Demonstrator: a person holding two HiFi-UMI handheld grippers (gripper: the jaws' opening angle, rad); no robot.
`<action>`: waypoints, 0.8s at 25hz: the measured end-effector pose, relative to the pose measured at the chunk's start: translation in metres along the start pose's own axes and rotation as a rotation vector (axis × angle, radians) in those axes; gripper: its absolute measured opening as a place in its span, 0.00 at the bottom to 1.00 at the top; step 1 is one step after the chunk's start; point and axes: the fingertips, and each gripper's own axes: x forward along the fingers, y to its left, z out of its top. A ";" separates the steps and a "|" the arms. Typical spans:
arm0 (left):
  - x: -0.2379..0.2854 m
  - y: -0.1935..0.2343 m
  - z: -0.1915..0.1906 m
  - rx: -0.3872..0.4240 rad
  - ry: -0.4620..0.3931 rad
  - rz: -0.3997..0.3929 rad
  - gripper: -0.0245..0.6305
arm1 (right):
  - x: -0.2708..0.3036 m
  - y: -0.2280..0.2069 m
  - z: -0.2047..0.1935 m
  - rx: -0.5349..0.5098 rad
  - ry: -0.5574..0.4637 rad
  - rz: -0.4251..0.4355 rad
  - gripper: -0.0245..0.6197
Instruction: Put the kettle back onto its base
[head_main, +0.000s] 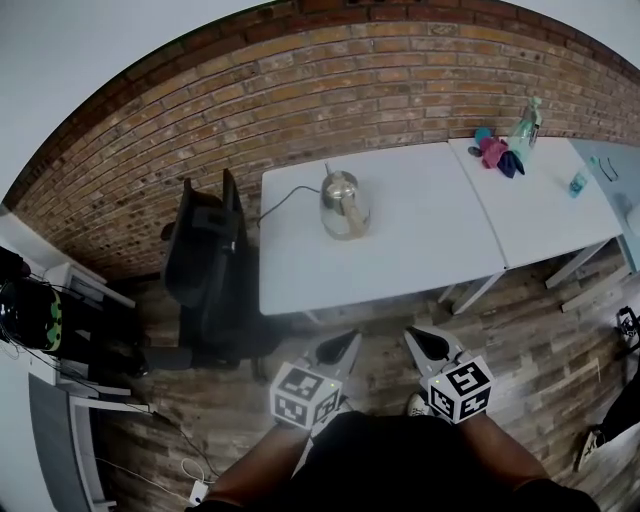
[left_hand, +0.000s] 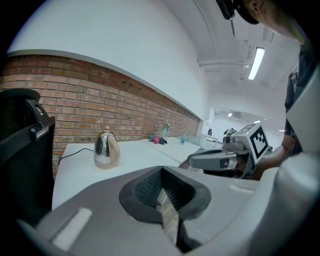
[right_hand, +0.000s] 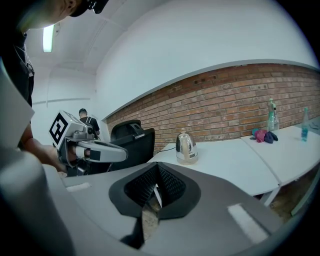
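Note:
A shiny steel kettle (head_main: 344, 205) stands upright at the back of the white table (head_main: 400, 260). A black cord (head_main: 285, 198) runs from under it to the table's left edge, and I cannot tell the base apart from the kettle. The kettle also shows in the left gripper view (left_hand: 106, 150) and the right gripper view (right_hand: 186, 147). My left gripper (head_main: 338, 347) and right gripper (head_main: 428, 343) are held side by side over the wooden floor, short of the table's front edge and well away from the kettle. Both are shut with nothing in them.
A black office chair (head_main: 205, 265) stands against the table's left side. A second white table (head_main: 540, 215) joins on the right, with coloured cloths (head_main: 497, 152), a spray bottle (head_main: 527, 122) and a small bottle (head_main: 578, 182). A brick wall (head_main: 200, 120) is behind, and a cluttered white shelf (head_main: 60, 330) far left.

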 end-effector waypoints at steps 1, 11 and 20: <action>0.001 0.000 0.000 0.006 0.003 -0.003 0.04 | 0.000 0.000 0.000 0.000 -0.003 -0.001 0.08; 0.001 -0.005 -0.006 0.019 0.021 -0.016 0.04 | -0.003 0.000 0.000 -0.006 -0.020 -0.020 0.08; -0.004 -0.001 -0.009 0.010 0.018 0.004 0.04 | -0.001 0.006 0.002 -0.027 -0.021 -0.005 0.08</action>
